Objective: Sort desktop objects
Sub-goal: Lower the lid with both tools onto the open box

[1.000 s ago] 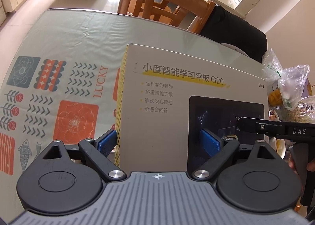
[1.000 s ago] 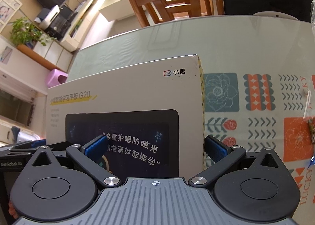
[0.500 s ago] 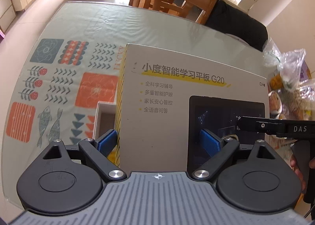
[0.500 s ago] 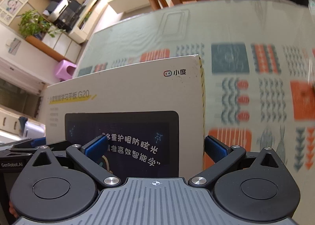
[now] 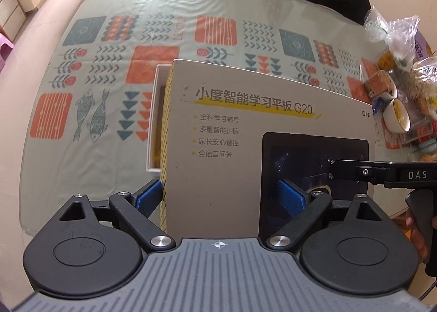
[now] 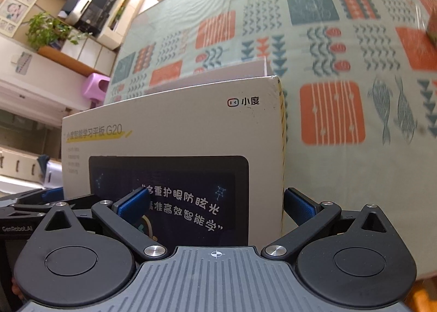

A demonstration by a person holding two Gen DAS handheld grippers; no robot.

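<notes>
Patterned bench (image 5: 109,38) fills upper frame. Box lid (image 5: 245,134), centre frame, is clamped by left gripper (image 5: 222,194) and right gripper (image 6: 215,204), above white tray (image 5: 153,109) (partly hidden). Lid should be kept level, both edges lowered together.

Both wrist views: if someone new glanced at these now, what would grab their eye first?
The big grey tablet box lid fills the middle of both views, each gripper clamped on an end: the left gripper and the right gripper. Beneath its left edge shows the open white box base on the patterned tablecloth. Food bags crowd the table's right edge.
</notes>
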